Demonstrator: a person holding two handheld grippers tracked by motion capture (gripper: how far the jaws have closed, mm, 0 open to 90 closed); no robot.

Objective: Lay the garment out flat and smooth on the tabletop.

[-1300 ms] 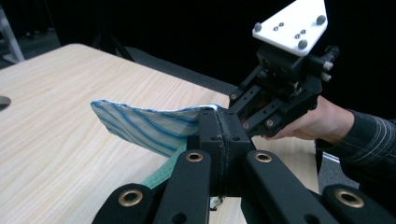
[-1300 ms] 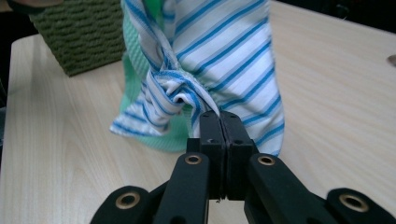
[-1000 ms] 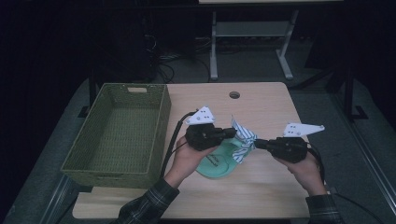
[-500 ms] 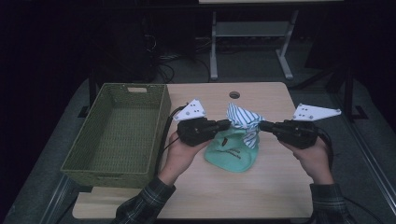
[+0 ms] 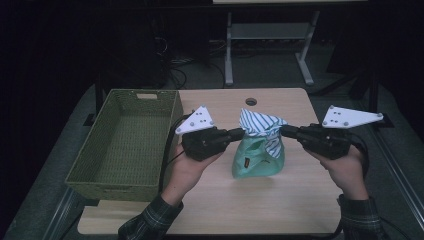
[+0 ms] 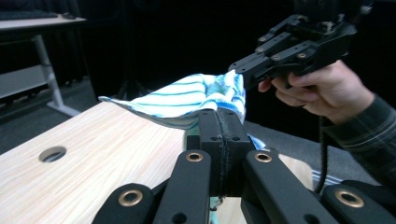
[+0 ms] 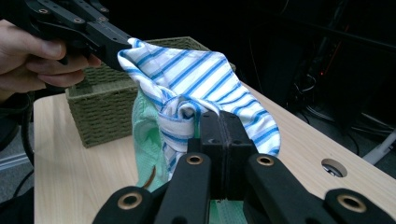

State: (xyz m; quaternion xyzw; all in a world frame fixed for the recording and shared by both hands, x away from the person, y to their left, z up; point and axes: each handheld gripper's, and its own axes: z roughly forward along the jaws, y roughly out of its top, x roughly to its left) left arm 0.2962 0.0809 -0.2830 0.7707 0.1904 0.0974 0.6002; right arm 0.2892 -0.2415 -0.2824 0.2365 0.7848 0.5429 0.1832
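Both grippers have a pinch on one piece of clothing, a green garment point(image 5: 257, 160) with a blue-and-white striped lining point(image 5: 260, 125) turned out at the top; it hangs between them over the table point(image 5: 280, 205), lower edge at or just above the wood, to the right of the woven basket point(image 5: 125, 145). Left gripper point(image 5: 242, 133): jaws fully closed on the striped edge at the cloth's left. Right gripper point(image 5: 283, 130): jaws fully closed on the opposite striped edge. Judged step: lifting and spreading the garment, probably to fold it or carry it to the basket. To do it well, keep both pinches tight, hold the hands level with each other so the cloth hangs even, and draw apart only until the top edge is taut; pulling harder risks a slip from one pinch. View notes: the high view gives the full hang and the basket's position. The left gripper view point(image 6: 219, 140) shows the seam between its shut jaws with cloth bunched in it. The right gripper view point(image 7: 219, 140) shows a fold of stripe caught in the jaw line, green cloth below.
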